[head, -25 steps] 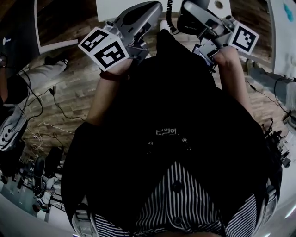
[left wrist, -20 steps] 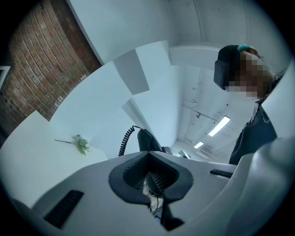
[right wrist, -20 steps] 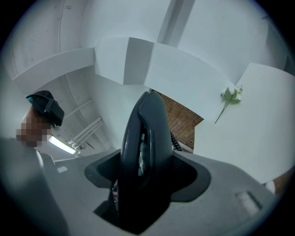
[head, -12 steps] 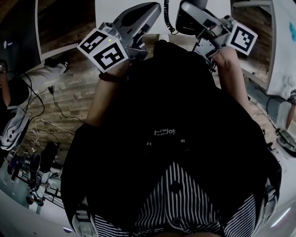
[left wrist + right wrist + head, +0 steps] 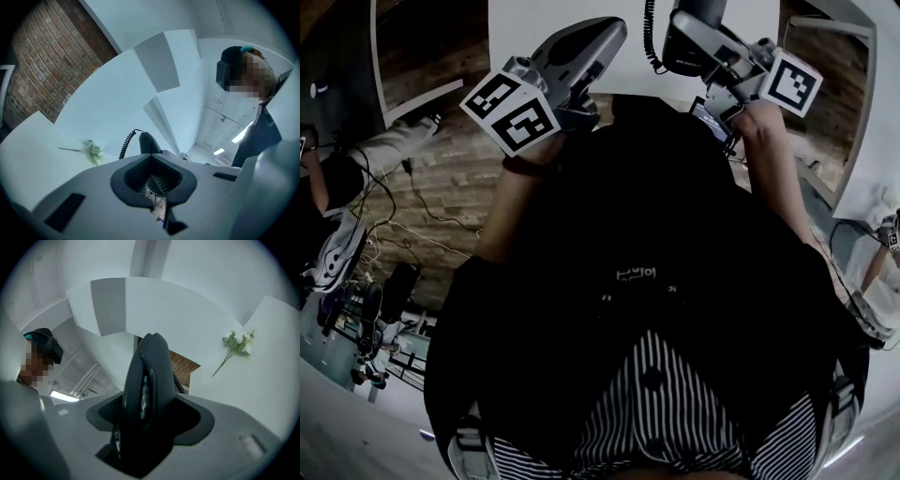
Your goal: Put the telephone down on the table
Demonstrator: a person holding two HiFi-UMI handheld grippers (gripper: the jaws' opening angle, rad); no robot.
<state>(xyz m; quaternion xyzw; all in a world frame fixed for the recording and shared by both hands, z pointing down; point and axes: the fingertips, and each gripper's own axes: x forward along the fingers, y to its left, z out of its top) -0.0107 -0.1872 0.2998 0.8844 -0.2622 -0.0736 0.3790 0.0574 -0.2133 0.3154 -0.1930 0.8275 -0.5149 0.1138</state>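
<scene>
Facing one white table [image 5: 525,23], which lies ahead of both hands, past the jaw tips. One bystander [image 5: 265,136] in a dark cap shows in both gripper views; the figures at the head view's edges are too cut off to count. Two grippers, one telephone. Right gripper [image 5: 145,451]: my fingers are spread wide and clamped on the telephone [image 5: 147,376], which rides in the air, not yet on the table. Only its dark handset shows; I can make out no base. Its long axis runs out from between my fingers the way they point, toward the table, thin edge turned to the camera. Left gripper [image 5: 154,187]: fingers look drawn together, nothing pinched; the telephone shows past its front edge, apart from it. So the right hand carries, and I judge the set-down to be a reach forward and a lowering along that axis, left hand spare. One coiled cord [image 5: 652,33] hangs between the two grippers and could drag. One flower sprig [image 5: 93,152] lies on the table ahead, to be kept clear of.
</scene>
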